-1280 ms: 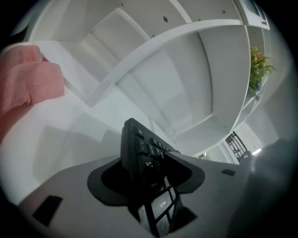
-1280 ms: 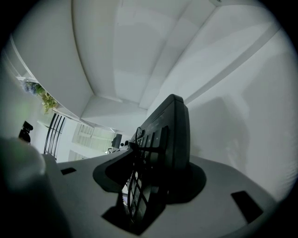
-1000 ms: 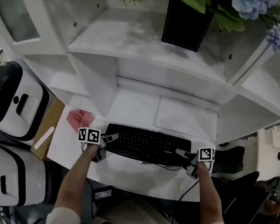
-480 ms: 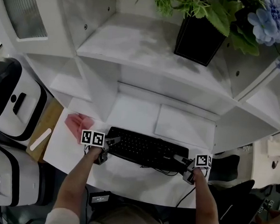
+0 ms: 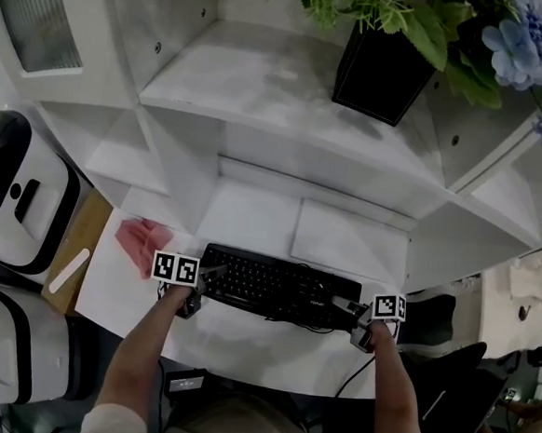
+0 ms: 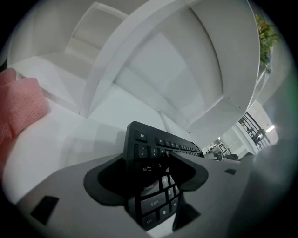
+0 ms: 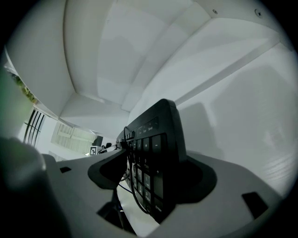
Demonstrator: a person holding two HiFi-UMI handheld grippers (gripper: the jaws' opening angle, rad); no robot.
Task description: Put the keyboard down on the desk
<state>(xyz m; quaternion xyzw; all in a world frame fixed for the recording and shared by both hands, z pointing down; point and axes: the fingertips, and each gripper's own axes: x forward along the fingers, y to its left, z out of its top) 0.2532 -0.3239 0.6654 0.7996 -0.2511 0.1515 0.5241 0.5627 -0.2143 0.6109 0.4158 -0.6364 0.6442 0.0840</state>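
A black keyboard point(image 5: 279, 286) lies flat on the white desk point(image 5: 242, 344), its cable trailing off the front edge. My left gripper point(image 5: 212, 276) is at its left end and my right gripper point(image 5: 343, 307) at its right end. In the left gripper view the keyboard's left end point(image 6: 149, 144) sits between the jaws of the left gripper point(image 6: 149, 174), which have just been opening and look slack around it. In the right gripper view the right end point(image 7: 156, 135) stands between the jaws of the right gripper point(image 7: 153, 172). They too have been opening, and desk shows beside the keys.
A pink cloth point(image 5: 141, 244) lies left of the keyboard. A white pad point(image 5: 348, 240) lies behind it under the white shelf point(image 5: 262, 89), which carries a black plant pot point(image 5: 380, 75). White machines point(image 5: 11, 190) stand at far left beside a wooden board point(image 5: 80, 243).
Both hands stay at the keyboard's ends and the keyboard stays on the desk. The head view has shifted, so the plant pot sits lower in the picture.
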